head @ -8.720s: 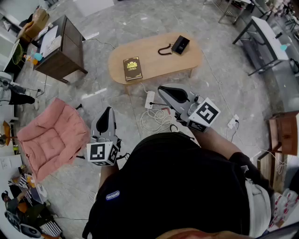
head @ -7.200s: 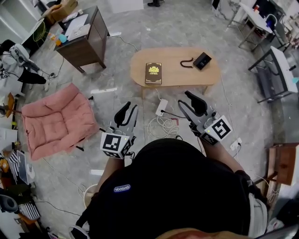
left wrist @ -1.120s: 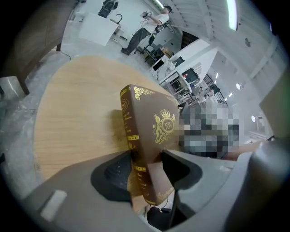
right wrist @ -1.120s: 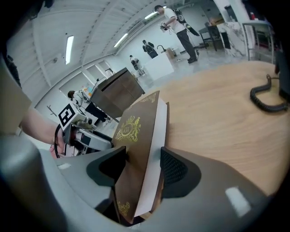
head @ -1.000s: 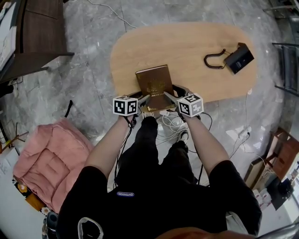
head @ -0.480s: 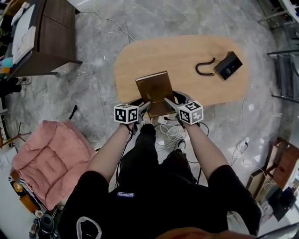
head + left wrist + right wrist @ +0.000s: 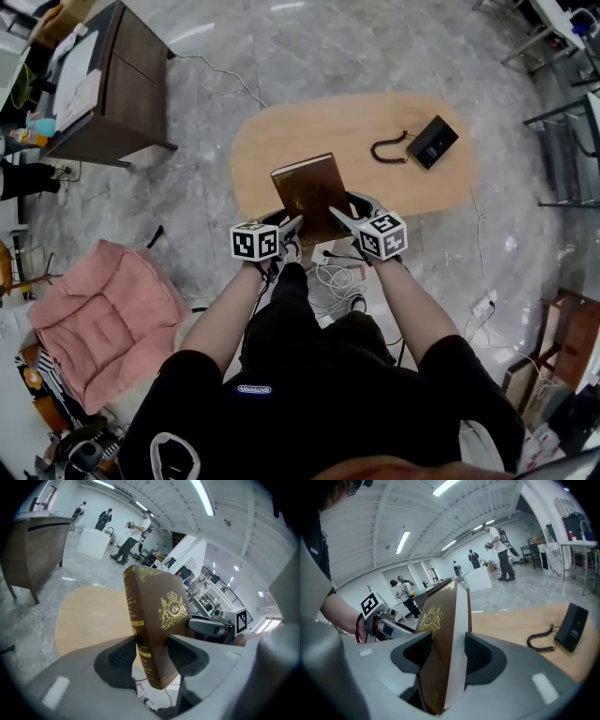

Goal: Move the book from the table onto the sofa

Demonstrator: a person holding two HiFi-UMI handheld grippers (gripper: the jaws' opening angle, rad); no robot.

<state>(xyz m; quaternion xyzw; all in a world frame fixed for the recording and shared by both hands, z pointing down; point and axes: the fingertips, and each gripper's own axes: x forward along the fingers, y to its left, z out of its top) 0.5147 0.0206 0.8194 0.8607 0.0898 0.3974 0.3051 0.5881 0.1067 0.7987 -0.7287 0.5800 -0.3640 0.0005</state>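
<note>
The sofa (image 7: 103, 319) is lying low at the person's left, on the left gripper (image 7: 289, 226) side, with the right gripper (image 7: 339, 212) farther off. Both are pinching the book (image 7: 309, 190) at its near end, one per side. They are holding it above the table (image 7: 403, 192) edge, long axis pointing away. Closed, brown cover, gold crest.

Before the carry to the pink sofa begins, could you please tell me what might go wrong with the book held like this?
1. Both the left gripper and right gripper clamp the book only at its near end, so the unsupported far end may tilt or slip.
2. Loose cables lie on the floor at the person's feet, a likely trip hazard when turning toward the sofa.
</note>
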